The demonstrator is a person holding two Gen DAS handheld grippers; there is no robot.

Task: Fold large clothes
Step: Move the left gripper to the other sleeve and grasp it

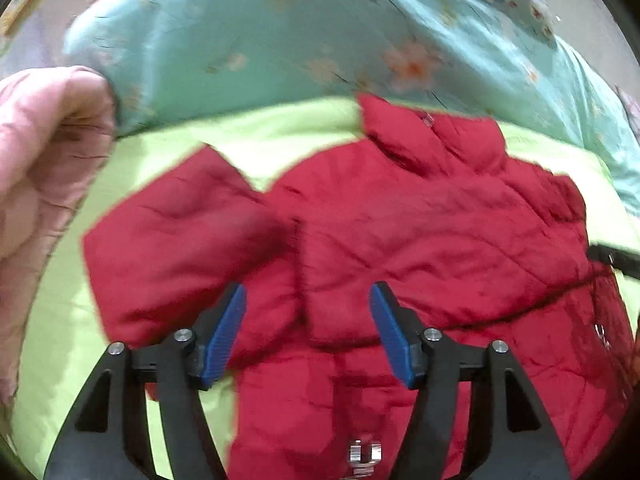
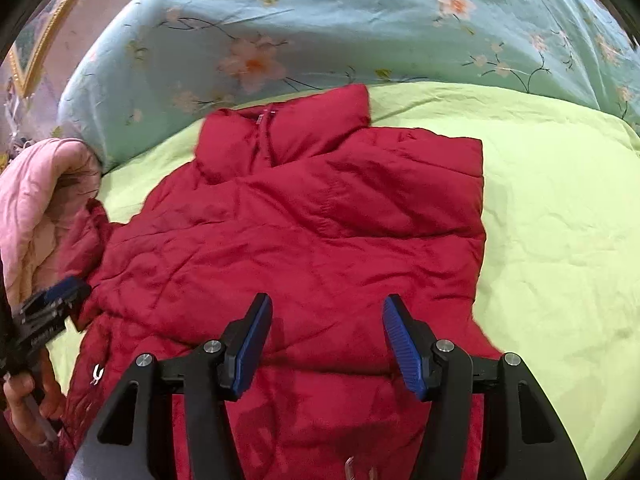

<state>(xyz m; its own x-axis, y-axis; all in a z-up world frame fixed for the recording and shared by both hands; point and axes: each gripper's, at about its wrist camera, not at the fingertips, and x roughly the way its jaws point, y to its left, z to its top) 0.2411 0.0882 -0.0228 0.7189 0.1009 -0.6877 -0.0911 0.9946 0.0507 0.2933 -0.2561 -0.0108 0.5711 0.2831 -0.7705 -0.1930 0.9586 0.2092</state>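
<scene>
A red puffer jacket [image 1: 420, 236] lies flat on a lime-green sheet [image 1: 276, 136], collar at the far end. In the left wrist view its left sleeve [image 1: 180, 240] sticks out sideways. In the right wrist view the jacket [image 2: 304, 232] has its right sleeve folded across the chest, giving a straight right edge. My left gripper [image 1: 307, 300] is open above the jacket's lower left part. It also shows at the left edge of the right wrist view [image 2: 52, 304], held by a hand. My right gripper [image 2: 327, 312] is open and empty above the jacket's lower middle.
A turquoise flowered duvet [image 2: 360, 28] is bunched along the far side of the bed. A pink quilted cloth [image 1: 44, 152] lies at the left, also in the right wrist view [image 2: 36, 200]. Bare green sheet [image 2: 560, 220] lies right of the jacket.
</scene>
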